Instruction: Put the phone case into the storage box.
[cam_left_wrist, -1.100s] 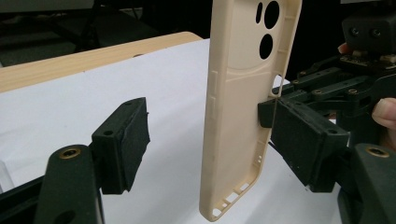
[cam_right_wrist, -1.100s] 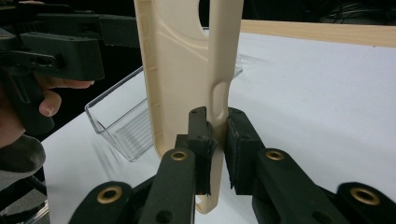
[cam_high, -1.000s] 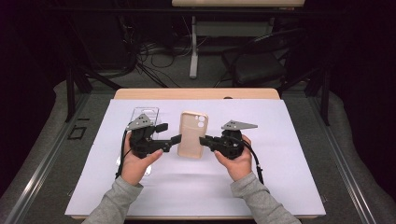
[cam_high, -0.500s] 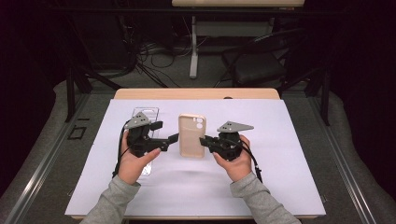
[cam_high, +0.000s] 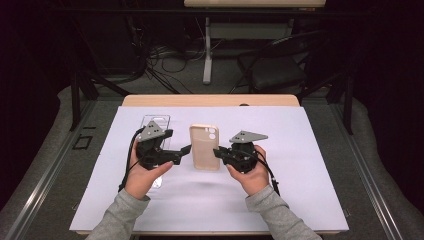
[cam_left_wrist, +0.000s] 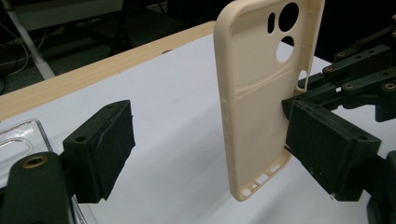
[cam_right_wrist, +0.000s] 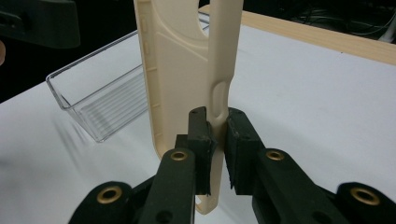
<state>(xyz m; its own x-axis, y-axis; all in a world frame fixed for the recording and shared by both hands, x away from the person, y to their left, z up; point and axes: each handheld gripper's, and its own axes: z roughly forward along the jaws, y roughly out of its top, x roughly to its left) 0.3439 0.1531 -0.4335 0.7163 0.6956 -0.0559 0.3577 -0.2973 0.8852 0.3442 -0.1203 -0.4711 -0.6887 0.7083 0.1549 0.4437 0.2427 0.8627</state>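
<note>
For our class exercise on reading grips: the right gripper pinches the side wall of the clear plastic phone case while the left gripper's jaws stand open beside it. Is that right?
Not quite. The right gripper pinches the side wall of the cream-coloured phone case, as the right gripper view shows; the clear plastic case lies on the table. The left gripper does stand open.

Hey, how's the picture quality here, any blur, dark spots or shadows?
High view: soft, room behind the table dark, white sheet bright. Left gripper view: beige phone case sharp. Right gripper view: fingers slightly blurred, clear tray casts a faint shadow.
</note>
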